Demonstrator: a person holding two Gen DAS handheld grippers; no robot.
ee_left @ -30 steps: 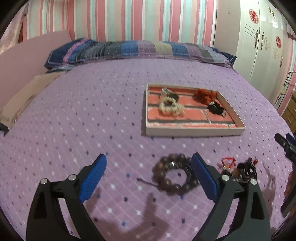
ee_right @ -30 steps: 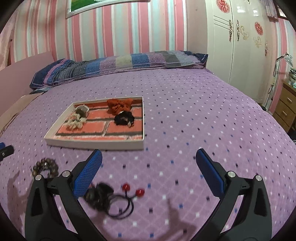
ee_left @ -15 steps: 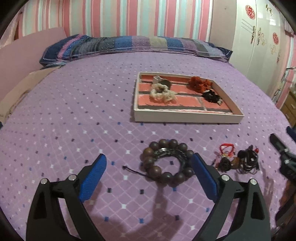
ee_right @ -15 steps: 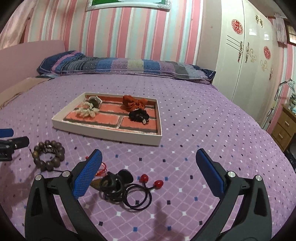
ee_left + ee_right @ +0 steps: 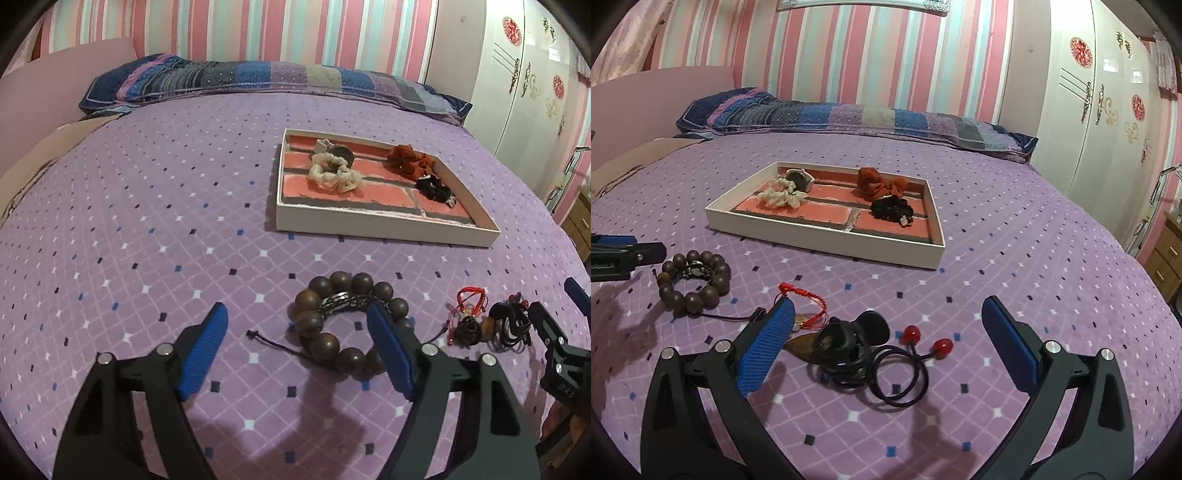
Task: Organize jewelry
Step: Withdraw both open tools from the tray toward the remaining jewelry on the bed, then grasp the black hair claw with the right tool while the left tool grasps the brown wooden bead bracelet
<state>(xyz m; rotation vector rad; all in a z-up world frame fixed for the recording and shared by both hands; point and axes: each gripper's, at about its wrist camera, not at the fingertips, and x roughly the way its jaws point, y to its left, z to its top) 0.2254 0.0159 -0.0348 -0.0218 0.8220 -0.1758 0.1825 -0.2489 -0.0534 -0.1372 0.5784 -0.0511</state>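
Jewelry lies on the purple bedspread (image 5: 147, 206): the bead bracelet (image 5: 343, 325), partly hidden by one pad, sits between the left gripper's (image 5: 297, 328) closing jaws, untouched. The right gripper (image 5: 886, 321) stands spread over tangled black hair ties (image 5: 871, 354), hard to separate.

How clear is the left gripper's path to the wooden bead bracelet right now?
Probably clear, yes. The left gripper is closing with the wooden bead bracelet lying between its fingers on the bedspread; nothing covers it.
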